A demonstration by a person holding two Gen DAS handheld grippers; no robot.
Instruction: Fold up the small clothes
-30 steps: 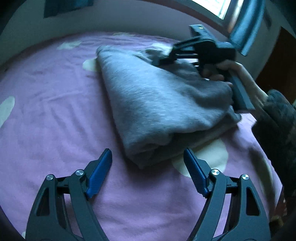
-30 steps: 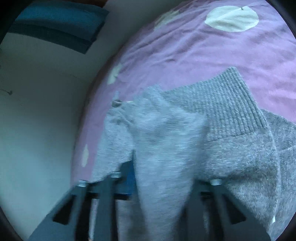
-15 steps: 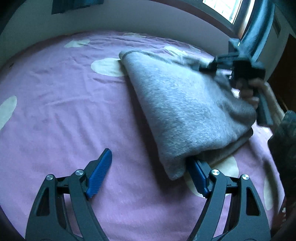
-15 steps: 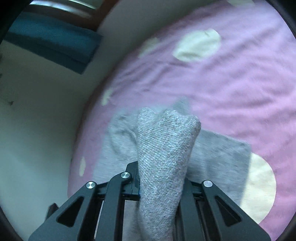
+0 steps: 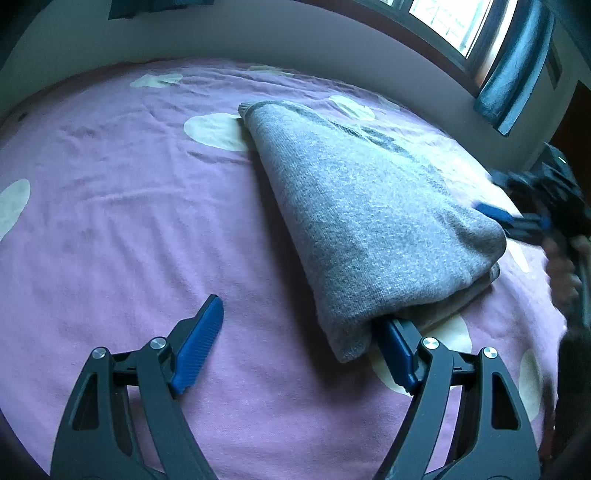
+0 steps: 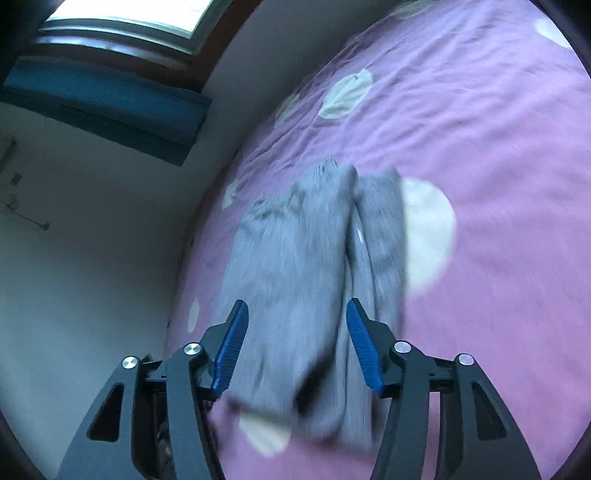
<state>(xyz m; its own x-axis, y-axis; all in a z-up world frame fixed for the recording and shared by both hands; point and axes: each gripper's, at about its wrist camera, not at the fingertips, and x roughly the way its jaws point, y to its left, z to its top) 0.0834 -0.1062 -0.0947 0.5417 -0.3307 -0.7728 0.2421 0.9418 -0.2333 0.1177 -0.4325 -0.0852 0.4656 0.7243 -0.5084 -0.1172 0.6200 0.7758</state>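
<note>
A grey knit garment (image 5: 369, 206) lies folded in layers on the purple sheet (image 5: 129, 221). My left gripper (image 5: 295, 332) stands open at its near corner. The blue right-hand pad (image 5: 395, 354) is tucked under the garment's edge, and the left pad rests clear over bare sheet. In the right wrist view the right gripper (image 6: 297, 343) is opening over the blurred garment (image 6: 306, 258). The cloth lies between the pads, which do not press on it. From the left wrist view the right gripper (image 5: 506, 221) is a blur at the garment's far right end, with a hand (image 5: 561, 266) behind it.
The sheet (image 6: 498, 184) has cream dots and spreads wide to the left of the garment. A pale wall (image 6: 92, 258) borders the bed's far side. A window (image 5: 443, 18) with a blue curtain (image 5: 517, 66) sits above it.
The right gripper carried the garment's top layer across to the right, then let it go and drew back. The garment now lies flatter and shifted right. The left gripper stayed put.
</note>
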